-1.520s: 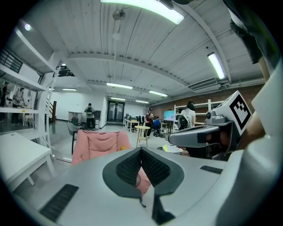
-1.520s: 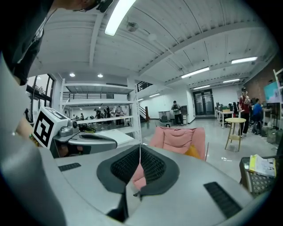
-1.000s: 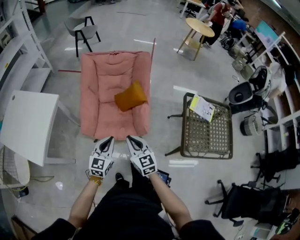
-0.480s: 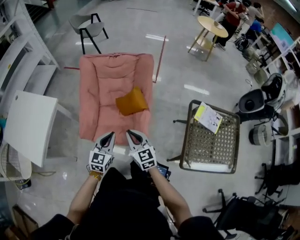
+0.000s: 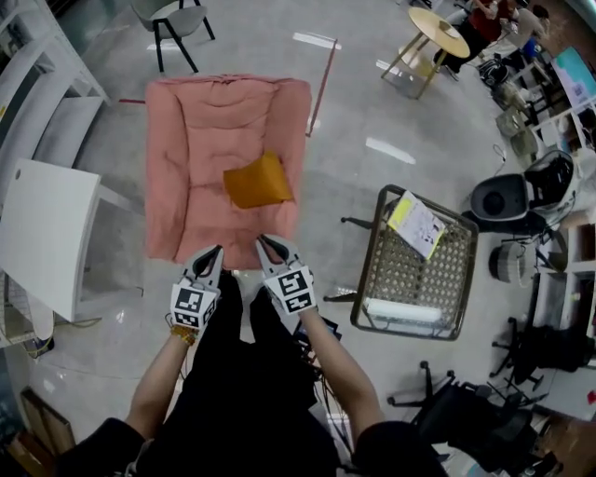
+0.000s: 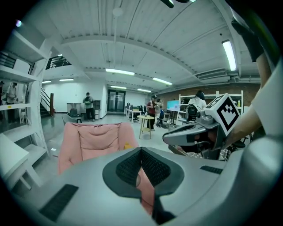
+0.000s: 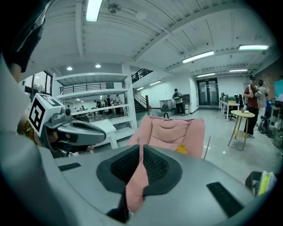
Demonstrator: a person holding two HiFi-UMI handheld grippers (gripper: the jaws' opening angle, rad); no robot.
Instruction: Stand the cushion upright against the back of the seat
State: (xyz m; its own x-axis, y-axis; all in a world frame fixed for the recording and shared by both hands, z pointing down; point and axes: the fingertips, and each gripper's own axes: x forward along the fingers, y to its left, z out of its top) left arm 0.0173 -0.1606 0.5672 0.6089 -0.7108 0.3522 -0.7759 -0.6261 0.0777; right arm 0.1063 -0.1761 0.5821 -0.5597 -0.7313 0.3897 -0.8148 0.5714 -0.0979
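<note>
A pink padded seat (image 5: pixel 200 140) lies spread on the floor, its back at the far end. An orange cushion (image 5: pixel 258 181) lies flat on its right side. My left gripper (image 5: pixel 214 252) and right gripper (image 5: pixel 265 242) are side by side at the seat's near edge, both shut and holding nothing. The left gripper view shows the seat (image 6: pixel 95 139) ahead and a corner of the cushion (image 6: pixel 128 145) beyond the shut left gripper (image 6: pixel 141 150). Past the shut right gripper (image 7: pixel 140 148), the right gripper view shows the seat (image 7: pixel 170 128) and the cushion (image 7: pixel 182 149).
A wicker chair (image 5: pixel 414 270) with a yellow-white paper (image 5: pixel 415 224) on it stands right of the seat. A white table (image 5: pixel 42 233) and white shelving (image 5: pixel 37 102) stand to the left. A round wooden table (image 5: pixel 438 33) and a grey chair (image 5: pixel 172 14) stand farther off.
Both grippers have moved forward together to the seat's near edge, still shut. The view has closed in on the seat. The cushion has not moved.
</note>
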